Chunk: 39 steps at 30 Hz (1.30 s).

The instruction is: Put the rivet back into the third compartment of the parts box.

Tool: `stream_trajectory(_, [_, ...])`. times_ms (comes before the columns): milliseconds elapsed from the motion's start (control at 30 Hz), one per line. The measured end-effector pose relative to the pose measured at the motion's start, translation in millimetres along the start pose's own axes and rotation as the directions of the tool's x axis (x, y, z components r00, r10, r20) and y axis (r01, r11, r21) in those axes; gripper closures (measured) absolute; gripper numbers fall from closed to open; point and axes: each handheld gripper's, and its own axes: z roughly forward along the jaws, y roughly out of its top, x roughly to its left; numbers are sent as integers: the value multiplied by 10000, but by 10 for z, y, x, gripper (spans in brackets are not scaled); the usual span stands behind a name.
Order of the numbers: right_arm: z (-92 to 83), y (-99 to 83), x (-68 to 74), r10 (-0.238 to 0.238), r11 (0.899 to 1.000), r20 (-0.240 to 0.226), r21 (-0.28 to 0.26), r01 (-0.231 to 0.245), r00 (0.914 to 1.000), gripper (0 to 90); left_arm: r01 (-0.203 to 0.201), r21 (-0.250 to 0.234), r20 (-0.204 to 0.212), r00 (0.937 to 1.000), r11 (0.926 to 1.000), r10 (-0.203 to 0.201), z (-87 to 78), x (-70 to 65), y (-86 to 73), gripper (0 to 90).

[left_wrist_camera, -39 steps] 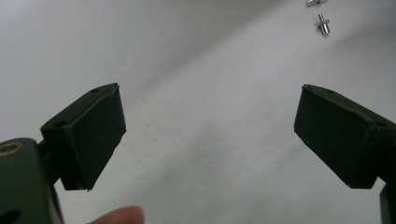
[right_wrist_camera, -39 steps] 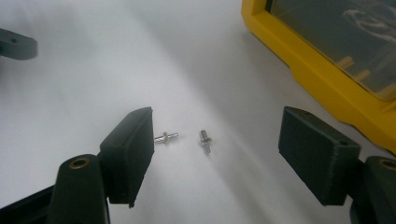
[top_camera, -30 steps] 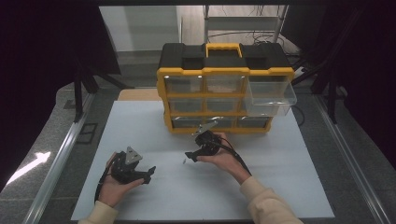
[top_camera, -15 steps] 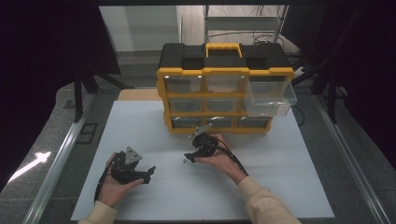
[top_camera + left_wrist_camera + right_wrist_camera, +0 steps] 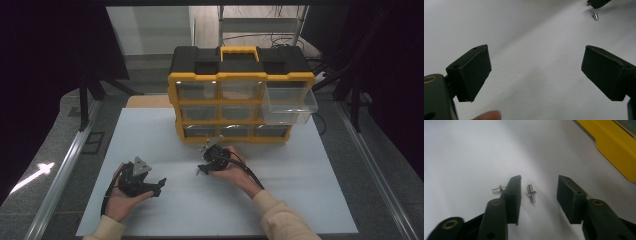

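rivet (image 5: 531,192) lies loose on white table (image 5: 461,150), between right gripper (image 5: 539,188) jaws | jaws part-open, have just been closing, pads not touching it, nothing held | second rivet (image 5: 497,190) just outside one jaw, near yellow organizer (image 5: 241,102) | left gripper (image 5: 535,67) wide open, empty | risk: jaw nudges rivet, it rolls clear.

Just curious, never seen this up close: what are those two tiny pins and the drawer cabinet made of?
The pins look like bare metal: silvery, with bright glints. The cabinet seems moulded plastic, yellow and black, semi-gloss; its pulled-out drawer is see-through plastic.
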Motion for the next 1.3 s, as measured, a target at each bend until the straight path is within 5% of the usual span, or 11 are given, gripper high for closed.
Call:
stream_trajectory(400, [-16,10,10,213,9996,-282,182,-208,9994,816,-16,9,-16,10000,10000,16,-2,-1,-2,97])
stream_trajectory(933, [-234,34,-76,1048,9936,-754,-350,-1076,9916,823,-16,0,-29,10000,10000,16,-3,4,-3,97])
stream_trajectory(1300, [-620,100,-28,821,9893,-772,-1144,-906,9936,824,1,-39,-44,10000,10000,-1,-1,-1,0,97])
